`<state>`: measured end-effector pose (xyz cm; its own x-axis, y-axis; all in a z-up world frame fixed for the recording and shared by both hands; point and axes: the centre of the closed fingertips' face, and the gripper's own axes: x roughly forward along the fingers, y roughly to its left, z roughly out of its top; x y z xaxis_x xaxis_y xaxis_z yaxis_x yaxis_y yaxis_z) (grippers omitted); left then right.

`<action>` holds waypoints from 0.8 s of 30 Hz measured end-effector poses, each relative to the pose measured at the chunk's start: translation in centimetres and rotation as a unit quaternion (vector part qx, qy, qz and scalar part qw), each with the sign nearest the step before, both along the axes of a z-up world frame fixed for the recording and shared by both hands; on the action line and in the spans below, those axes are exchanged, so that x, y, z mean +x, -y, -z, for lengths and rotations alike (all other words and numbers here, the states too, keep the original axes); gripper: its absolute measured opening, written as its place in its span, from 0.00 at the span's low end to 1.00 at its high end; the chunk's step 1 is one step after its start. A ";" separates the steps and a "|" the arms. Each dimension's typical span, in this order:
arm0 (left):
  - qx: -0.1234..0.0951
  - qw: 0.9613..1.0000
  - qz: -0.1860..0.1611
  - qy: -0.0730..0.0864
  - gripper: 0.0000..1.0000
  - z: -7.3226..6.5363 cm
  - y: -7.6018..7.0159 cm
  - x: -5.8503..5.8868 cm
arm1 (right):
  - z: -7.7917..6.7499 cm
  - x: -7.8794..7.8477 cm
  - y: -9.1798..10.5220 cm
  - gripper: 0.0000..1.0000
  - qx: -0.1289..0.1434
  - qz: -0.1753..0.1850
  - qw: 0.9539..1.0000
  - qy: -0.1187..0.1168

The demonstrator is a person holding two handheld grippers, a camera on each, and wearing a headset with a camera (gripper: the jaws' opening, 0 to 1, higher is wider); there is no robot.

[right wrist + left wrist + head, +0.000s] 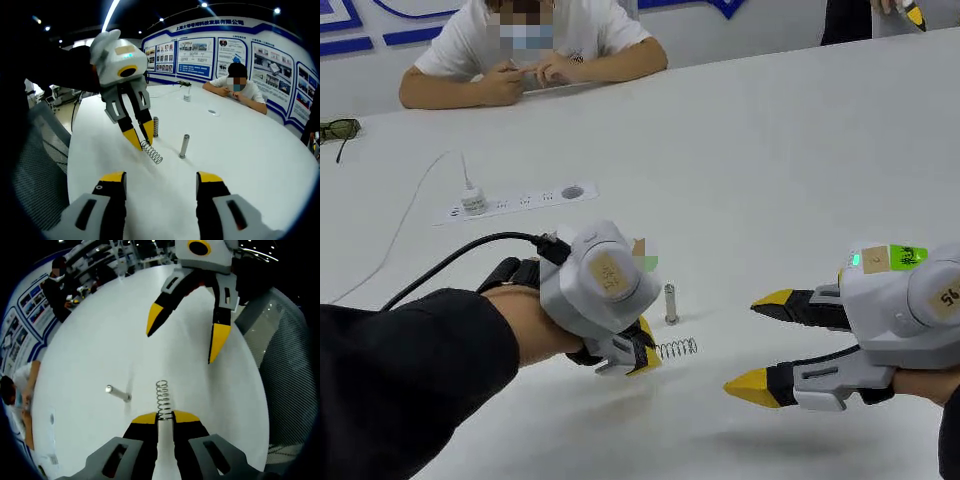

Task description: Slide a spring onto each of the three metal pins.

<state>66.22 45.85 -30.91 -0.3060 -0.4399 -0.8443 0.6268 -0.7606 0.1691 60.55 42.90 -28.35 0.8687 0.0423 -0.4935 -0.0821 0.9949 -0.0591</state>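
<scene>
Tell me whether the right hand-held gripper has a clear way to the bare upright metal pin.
Probably yes. The right hand-held gripper is open, with bare table between it and the metal pin; the left hand-held gripper, shut on the spring, sits just beside.

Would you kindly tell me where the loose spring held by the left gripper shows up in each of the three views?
Head view: the spring sits just below centre, poking out right of the left gripper.
Left gripper view: centre, its near end pinched between the yellow fingers.
Right gripper view: left of centre, slanting down from the left gripper.
Shared landmark: the bare upright pin beside it.
</scene>
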 end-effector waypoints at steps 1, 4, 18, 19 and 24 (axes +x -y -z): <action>-0.001 1.000 0.001 -0.001 0.10 -0.1 -0.1 -0.1 | -0.1 0.1 -0.1 0.56 -0.001 -0.002 1.000 0.000; -0.006 1.000 0.002 -0.004 0.10 -0.5 -0.6 -0.6 | -0.1 0.3 -0.6 0.53 -0.004 -0.012 1.000 0.000; -0.024 1.000 0.000 -0.016 0.10 -1.4 -2.9 -1.8 | -0.7 0.7 -2.6 0.31 -0.003 -0.053 0.999 0.011; -0.025 1.000 -0.001 -0.018 0.10 -1.4 -3.1 -1.9 | -0.7 0.7 -2.9 0.31 -0.001 -0.057 0.998 0.011; -0.030 0.999 -0.004 -0.027 0.10 -1.6 -3.7 -2.5 | -0.5 0.7 -3.9 0.28 0.015 -0.074 0.997 0.008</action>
